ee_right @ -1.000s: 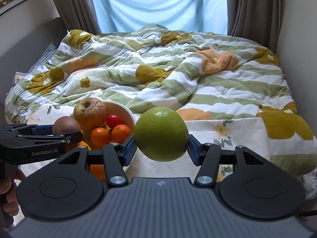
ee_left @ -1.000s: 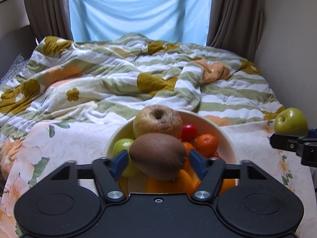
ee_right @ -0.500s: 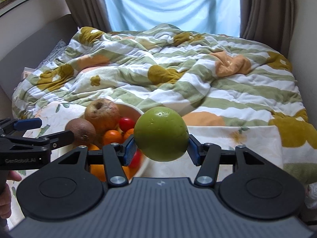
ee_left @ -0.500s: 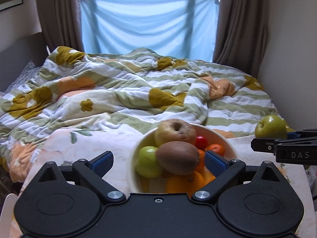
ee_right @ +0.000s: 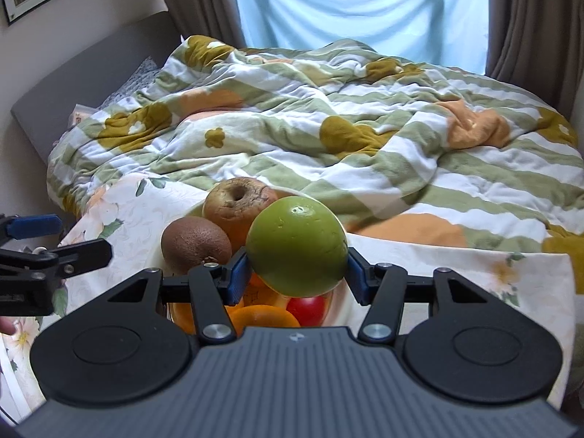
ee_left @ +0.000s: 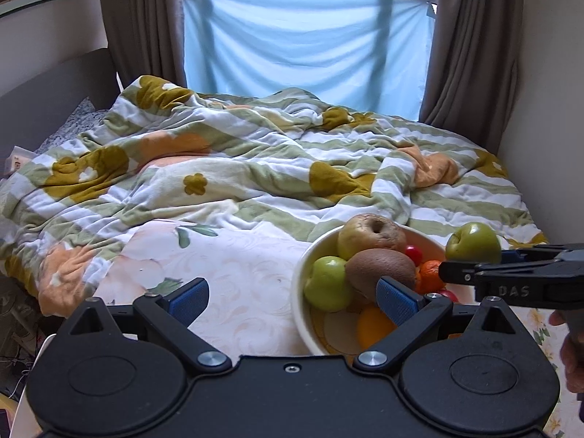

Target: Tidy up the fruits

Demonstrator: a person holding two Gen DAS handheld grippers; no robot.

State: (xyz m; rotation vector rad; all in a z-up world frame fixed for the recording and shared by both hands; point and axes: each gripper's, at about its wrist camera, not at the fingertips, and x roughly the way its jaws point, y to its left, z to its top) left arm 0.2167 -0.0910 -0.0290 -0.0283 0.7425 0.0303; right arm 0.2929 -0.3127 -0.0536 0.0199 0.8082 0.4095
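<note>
A white bowl (ee_left: 310,325) on the floral cloth holds a brown wrinkled apple (ee_left: 370,237), a kiwi (ee_left: 379,268), a green apple (ee_left: 325,283), oranges and small red fruits. My left gripper (ee_left: 292,297) is open and empty, drawn back to the left of the bowl. My right gripper (ee_right: 297,275) is shut on a green apple (ee_right: 296,252) and holds it above the bowl's right side, over the fruit. That apple also shows in the left wrist view (ee_left: 472,242). The kiwi (ee_right: 195,242) and brown apple (ee_right: 237,208) sit just left of it.
A table with a floral cloth (ee_left: 233,277) stands against a bed with a rumpled striped flowered duvet (ee_left: 255,168). A wall (ee_left: 547,109) is at the right, curtains and a window behind. The left gripper shows in the right wrist view (ee_right: 54,241).
My left gripper let go of the kiwi, which now lies in the bowl, then opened and drew back to the left. My right gripper moved left with the green apple, over the bowl.
</note>
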